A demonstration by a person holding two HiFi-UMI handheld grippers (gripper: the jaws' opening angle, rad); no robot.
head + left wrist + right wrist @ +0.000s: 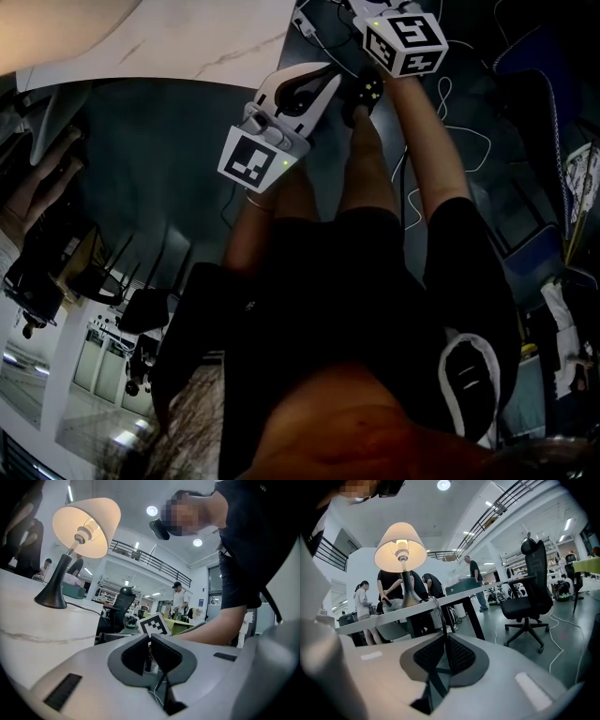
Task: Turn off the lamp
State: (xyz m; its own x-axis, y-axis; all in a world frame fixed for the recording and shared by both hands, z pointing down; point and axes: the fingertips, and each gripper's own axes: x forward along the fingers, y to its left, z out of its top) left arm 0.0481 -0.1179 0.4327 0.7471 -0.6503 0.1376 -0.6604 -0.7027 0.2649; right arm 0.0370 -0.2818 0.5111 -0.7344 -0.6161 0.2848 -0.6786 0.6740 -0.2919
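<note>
Cream and smooth, the cone-shaped shade of the lamp (80,538) glows at the upper left of your left gripper view. The bulb (90,527) inside the shade is lit. A thin dark stem slants down from it to a black, flared base (49,599). That base stands on the table (42,634), a white top with faint grey veins like marble. In your right gripper view the lamp stands on the same table, left of centre in the upper half. You see it there from below the shade's rim, with its light on.

Your right gripper (447,637) has its dark, ribbed pads closed on the cord (437,613). The cord is a thin black line that arcs down from the table edge and runs straight into the seam between the jaws at mid-frame. The shell around the pads is matte, pale grey plastic.

Your left gripper (150,637) is closed tip to tip, with only a narrow wedge of gap behind the tips. I cannot make out anything clamped between its dark pads. In the head view it lies just beside the white table's corner in the upper middle. Your right gripper's black-and-white marker cube (405,42) shows at the top, right of centre.

At the right of the right gripper view a black office chair (532,583) with a star base stands on a glossy grey floor (562,634).
</note>
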